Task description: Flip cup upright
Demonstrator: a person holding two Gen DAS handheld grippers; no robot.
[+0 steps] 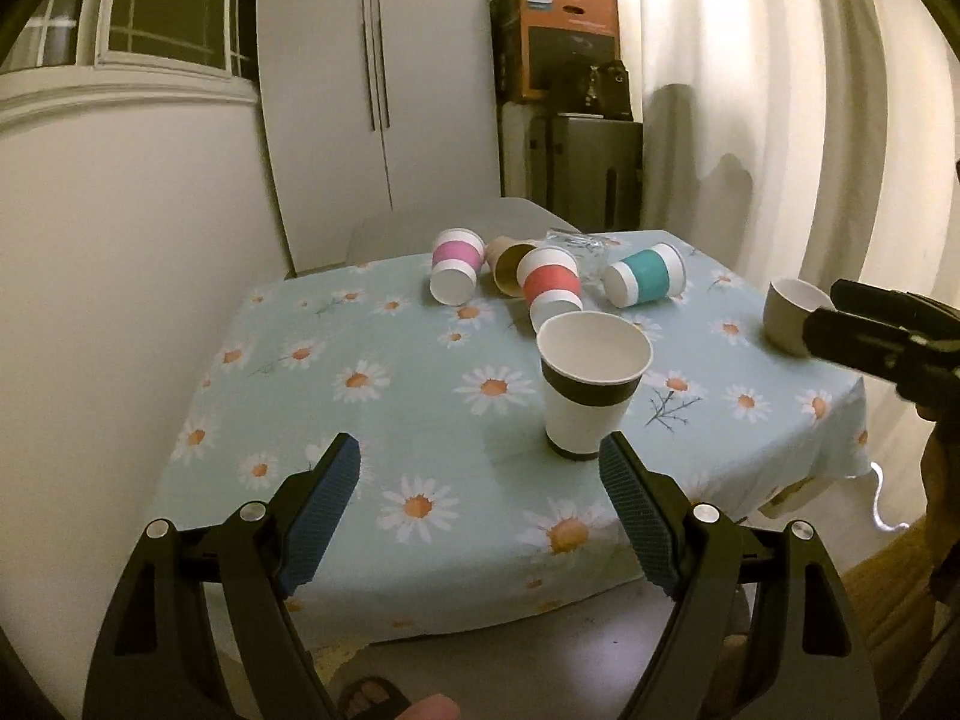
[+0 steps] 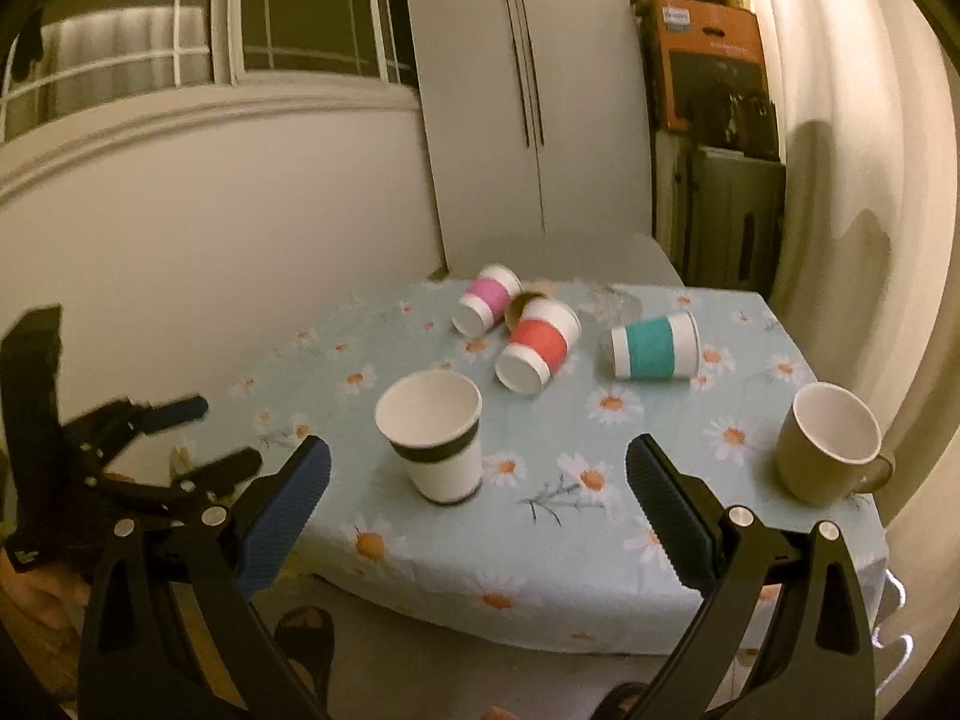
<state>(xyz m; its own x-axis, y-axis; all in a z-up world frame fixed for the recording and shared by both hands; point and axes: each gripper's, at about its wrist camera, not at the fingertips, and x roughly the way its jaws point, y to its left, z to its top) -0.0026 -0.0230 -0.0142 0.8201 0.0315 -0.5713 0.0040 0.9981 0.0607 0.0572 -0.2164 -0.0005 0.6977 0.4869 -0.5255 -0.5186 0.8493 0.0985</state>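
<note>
looking along my left gripper, jaws spread and empty, i see the black-banded cup upright just beyond the tips; pink, red and teal cups lie tipped behind; from my right gripper, also spread, a mug stands near the daisy tablecloth edge.

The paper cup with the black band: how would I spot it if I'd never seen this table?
Find the table with the daisy-print cloth. Near its front edge, ahead of the cluster of tipped-over cups, stands the black-banded paper cup. It is the only paper cup upright, mouth open upward; the pink-banded cup, red-banded cup and teal-banded cup all lie on their sides.
</note>
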